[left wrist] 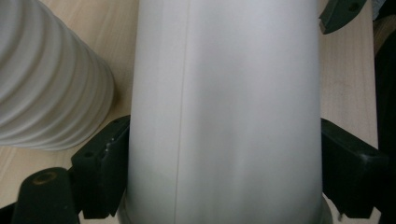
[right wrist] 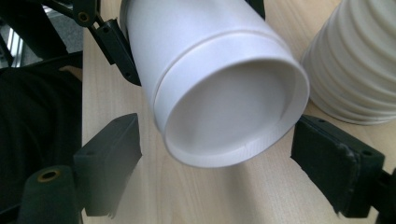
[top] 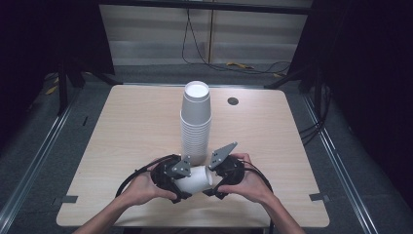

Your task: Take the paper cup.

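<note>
At the near edge of the table (top: 122, 126), just in front of the tall stack of cups (top: 196, 122), I hold one white cup (top: 195, 180) on its side between my two hands. My left claw (left wrist: 224, 154) pinches it, jaws pressed against both sides of its wall. My right claw (right wrist: 219, 154) faces the cup's flat bottom, its jaws spread to either side of that end; I see small gaps there, not contact.

Lab: black curtains (top: 29, 39), floor cables (top: 195, 53), lone table (top: 126, 126).
</note>
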Demonstrator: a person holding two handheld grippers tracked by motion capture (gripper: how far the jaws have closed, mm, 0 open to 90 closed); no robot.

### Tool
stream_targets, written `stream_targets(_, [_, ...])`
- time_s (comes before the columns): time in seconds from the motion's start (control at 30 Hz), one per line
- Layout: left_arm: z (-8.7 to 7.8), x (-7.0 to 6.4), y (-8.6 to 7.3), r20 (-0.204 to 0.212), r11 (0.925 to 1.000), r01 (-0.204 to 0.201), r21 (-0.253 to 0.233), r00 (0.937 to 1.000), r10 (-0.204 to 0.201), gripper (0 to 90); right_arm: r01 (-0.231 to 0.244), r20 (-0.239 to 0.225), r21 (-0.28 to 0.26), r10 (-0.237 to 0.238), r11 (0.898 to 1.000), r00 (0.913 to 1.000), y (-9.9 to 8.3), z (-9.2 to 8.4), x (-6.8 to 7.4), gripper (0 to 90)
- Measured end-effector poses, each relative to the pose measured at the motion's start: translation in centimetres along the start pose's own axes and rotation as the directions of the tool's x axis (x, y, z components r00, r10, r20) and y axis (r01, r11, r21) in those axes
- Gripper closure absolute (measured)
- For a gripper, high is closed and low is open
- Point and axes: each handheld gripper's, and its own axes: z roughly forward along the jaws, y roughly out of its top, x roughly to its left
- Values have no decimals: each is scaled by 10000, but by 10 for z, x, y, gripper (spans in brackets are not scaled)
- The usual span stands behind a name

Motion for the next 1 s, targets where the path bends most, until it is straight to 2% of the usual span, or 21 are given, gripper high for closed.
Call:
stream_targets(0.17, [3, -4, 2, 135, 10000, -58, 46, 9999, 58, 149, 205, -248, 284, -198, 9994, 9995, 3, 5, 0, 158])
stream_targets(0.2, [3, -4, 3, 162, 9997, -176, 179, 9997, 173, 149, 225, -229, 380, -217, 9990, 9995, 4, 7, 1, 158])
stream_targets(0.23, [5, -6, 3, 147, 10000, -69, 62, 9999, 68, 149, 266, -276, 424, -254, 9987, 9993, 4, 8, 1, 158])
stream_targets(0.27, [5, -6, 4, 180, 9998, -190, 110, 9997, 188, 149, 258, -298, 446, -245, 9987, 9993, 4, 9, 1, 158])
stream_targets(0.3, [5, -7, 4, 134, 9999, -150, 3, 9998, 150, 149, 270, -335, 530, -252, 9982, 9991, 5, 10, 2, 158])
stream_targets(0.37, [5, -8, 5, 225, 9998, -171, 88, 9996, 169, 149, 297, -338, 593, -277, 9978, 9990, 5, 12, 2, 157])
stream_targets(0.53, [6, -10, 7, 310, 9996, -275, -72, 9991, 277, 149, 537, -608, 690, -495, 9962, 9969, 8, 15, 4, 161])
stream_targets(0.63, [6, -11, 7, 341, 9993, -379, -3, 9987, 379, 150, 585, -713, 716, -534, 9957, 9960, 10, 16, 5, 160])
stream_targets(0.87, [10, -14, 7, 510, 9990, -439, -12, 9977, 439, 149, 645, -949, 807, -567, 9947, 9939, 11, 20, 6, 162])
stream_targets(1.0, [7, -14, 7, 497, 9989, -470, -70, 9976, 473, 149, 586, -1007, 869, -497, 9945, 9937, 11, 21, 8, 201])
